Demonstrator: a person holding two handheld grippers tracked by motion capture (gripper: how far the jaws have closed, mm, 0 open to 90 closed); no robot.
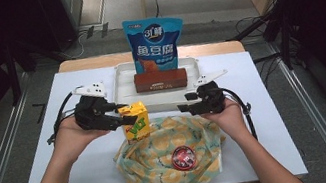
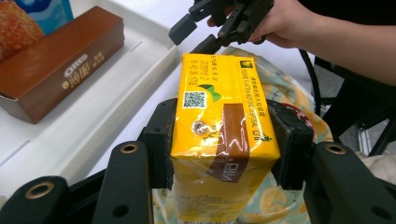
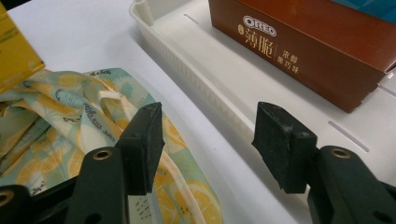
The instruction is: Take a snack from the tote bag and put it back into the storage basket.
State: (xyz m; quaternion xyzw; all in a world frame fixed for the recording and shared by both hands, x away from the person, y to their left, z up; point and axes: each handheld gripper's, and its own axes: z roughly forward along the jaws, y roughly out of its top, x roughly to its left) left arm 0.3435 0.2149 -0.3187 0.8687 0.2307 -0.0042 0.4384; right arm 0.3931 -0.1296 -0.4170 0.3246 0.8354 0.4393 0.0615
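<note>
The left gripper [image 2: 224, 140] is clamped on a yellow drink carton [image 2: 222, 135], one black jaw pressed to each side, holding it upright just over the near-left edge of a lemon-print cloth bag [image 1: 169, 154]. The right gripper [image 3: 208, 140] has its jaws spread with nothing between them, hovering over the bag's right edge beside the white tray [image 3: 196, 74]. A round red-and-black tin [image 1: 183, 158] lies on the bag. In the tray, a brown Oreo box [image 1: 161, 80] lies flat with a blue snack pouch [image 1: 154, 42] standing behind it. All sit on a white table [image 1: 260, 105]
</note>
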